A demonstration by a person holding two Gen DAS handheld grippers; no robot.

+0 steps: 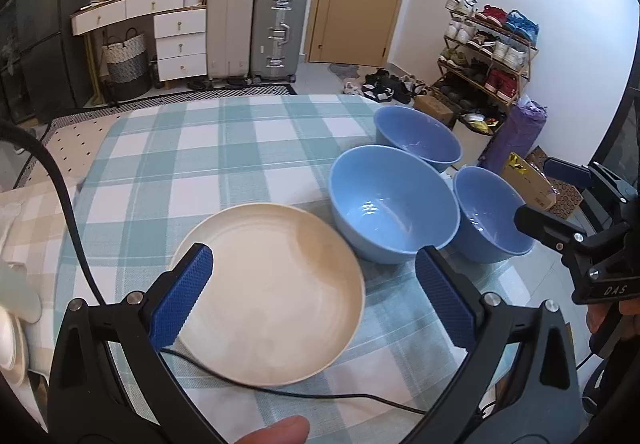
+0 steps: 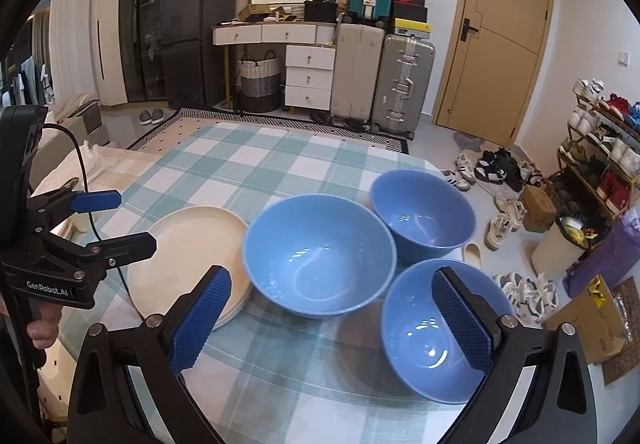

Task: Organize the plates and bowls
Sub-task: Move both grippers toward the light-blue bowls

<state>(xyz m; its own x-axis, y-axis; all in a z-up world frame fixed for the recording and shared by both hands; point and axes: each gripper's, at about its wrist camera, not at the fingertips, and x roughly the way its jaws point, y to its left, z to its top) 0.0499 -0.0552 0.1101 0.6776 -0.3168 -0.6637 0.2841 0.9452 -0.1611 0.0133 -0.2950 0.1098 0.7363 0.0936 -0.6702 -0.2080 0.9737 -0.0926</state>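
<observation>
Checked cloth over the table, teal and white; behind it suitcases, white drawers, a dark fridge, a tan door, a shoe rack at right. On the cloth, a cream plate toward the left, seemingly atop more plates in the right wrist view, edges showing beneath. Just beside it, a big blue bowl, rim close to the plate's edge. Two smaller bowls by the table's right edge: far bowl and near bowl. Left gripper spread wide above the plate, gripping nothing. Right gripper likewise wide and empty, right pad over the near bowl. Black cable trailing across the cloth below the plate.
</observation>
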